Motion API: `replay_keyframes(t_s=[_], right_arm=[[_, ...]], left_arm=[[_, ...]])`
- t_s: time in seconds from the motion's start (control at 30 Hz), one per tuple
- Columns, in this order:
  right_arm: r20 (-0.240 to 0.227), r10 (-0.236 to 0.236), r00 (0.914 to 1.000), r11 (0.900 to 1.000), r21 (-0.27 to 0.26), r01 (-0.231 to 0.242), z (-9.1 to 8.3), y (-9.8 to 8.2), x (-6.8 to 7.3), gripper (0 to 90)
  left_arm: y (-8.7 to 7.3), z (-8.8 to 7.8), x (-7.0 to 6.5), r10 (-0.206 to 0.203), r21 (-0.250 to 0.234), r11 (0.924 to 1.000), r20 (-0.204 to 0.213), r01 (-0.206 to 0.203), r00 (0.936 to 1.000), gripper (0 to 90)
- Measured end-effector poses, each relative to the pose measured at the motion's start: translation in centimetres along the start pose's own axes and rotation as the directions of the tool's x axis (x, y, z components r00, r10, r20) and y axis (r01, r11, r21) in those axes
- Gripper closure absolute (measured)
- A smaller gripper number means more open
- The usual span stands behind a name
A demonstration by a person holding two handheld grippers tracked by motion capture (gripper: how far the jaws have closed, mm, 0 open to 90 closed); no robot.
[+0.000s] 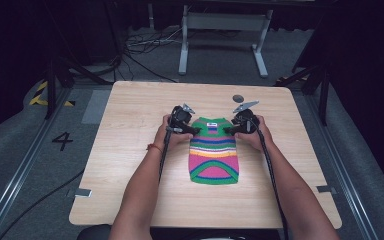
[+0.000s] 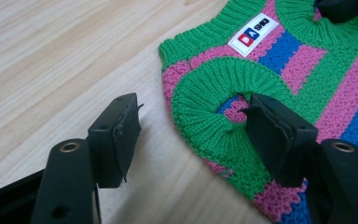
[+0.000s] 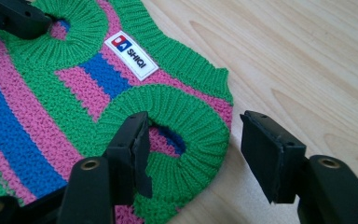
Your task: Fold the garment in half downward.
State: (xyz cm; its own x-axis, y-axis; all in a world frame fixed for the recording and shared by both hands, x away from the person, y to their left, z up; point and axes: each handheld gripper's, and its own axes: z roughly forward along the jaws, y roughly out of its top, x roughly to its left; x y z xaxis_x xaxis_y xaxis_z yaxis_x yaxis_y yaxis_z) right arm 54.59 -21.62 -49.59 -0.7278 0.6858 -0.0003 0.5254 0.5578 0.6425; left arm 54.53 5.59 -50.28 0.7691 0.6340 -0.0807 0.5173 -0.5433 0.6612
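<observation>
A small knitted sweater [image 1: 214, 155] with green, pink, blue and orange stripes lies flat in the middle of the wooden table [image 1: 130, 165], its neck and white label [image 1: 211, 120] at the far end. My left gripper [image 1: 194, 131] is at its far left armhole, my right gripper [image 1: 229, 131] at the far right one. In the left gripper view the left gripper [image 2: 193, 105] is open, astride the green ribbed armhole cuff [image 2: 205, 93], one jaw over bare wood. The right gripper [image 3: 193, 119] is open too, around the other cuff [image 3: 191, 121] in the same way.
A dark round spot [image 1: 238, 98] marks the table near its far edge. Beyond the table stand a grey metal frame [image 1: 225, 22] and loose cables [image 1: 140, 42] on the floor. Bare wood lies left, right and in front of the sweater.
</observation>
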Motion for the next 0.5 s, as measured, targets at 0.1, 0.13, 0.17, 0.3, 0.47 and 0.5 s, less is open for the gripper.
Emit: replay_keyframes(t_s=[0.1, 0.13, 0.17, 0.3, 0.47, 0.5], right_arm=[[-0.020, -0.009, 0.9997, 1.000, 0.006, 0.009, -0.1, -0.2, 0.3, 44.8], [-0.027, -0.020, 0.9994, 1.000, 0.011, 0.020, -0.2, -0.2, 0.4, 44.5], [-0.028, -0.024, 0.9993, 1.000, 0.019, 0.025, -0.3, -0.1, 0.5, 43.2], [-0.026, -0.017, 0.9995, 1.000, -0.021, 0.016, -1.0, 0.5, 0.3, 43.0], [0.028, 0.000, 0.9996, 0.999, -0.039, 0.001, -1.0, 1.4, -0.1, 46.3], [0.032, 0.002, 0.9995, 0.999, -0.036, 0.000, -0.9, 1.4, -0.2, 47.0]], left_arm=[[0.0, -0.2, 0.0, 0.012, 0.011, 0.9999, 0.008, -0.012, 0.9999, 35.7], [0.0, -0.2, 0.0, 0.010, 0.011, 0.9999, 0.014, -0.011, 0.9999, 35.6], [0.1, -0.3, 0.1, 0.010, 0.000, 1.0000, 0.008, -0.010, 0.9999, 34.7], [1.0, -1.3, 0.5, -0.014, -0.054, 0.9984, -0.014, 0.013, 0.9998, 32.8], [2.8, -1.0, 0.6, 0.006, -0.054, 0.9985, -0.051, -0.009, 0.9987, 34.4], [2.8, -1.0, 0.6, 0.006, -0.054, 0.9985, -0.051, -0.009, 0.9987, 34.7]])
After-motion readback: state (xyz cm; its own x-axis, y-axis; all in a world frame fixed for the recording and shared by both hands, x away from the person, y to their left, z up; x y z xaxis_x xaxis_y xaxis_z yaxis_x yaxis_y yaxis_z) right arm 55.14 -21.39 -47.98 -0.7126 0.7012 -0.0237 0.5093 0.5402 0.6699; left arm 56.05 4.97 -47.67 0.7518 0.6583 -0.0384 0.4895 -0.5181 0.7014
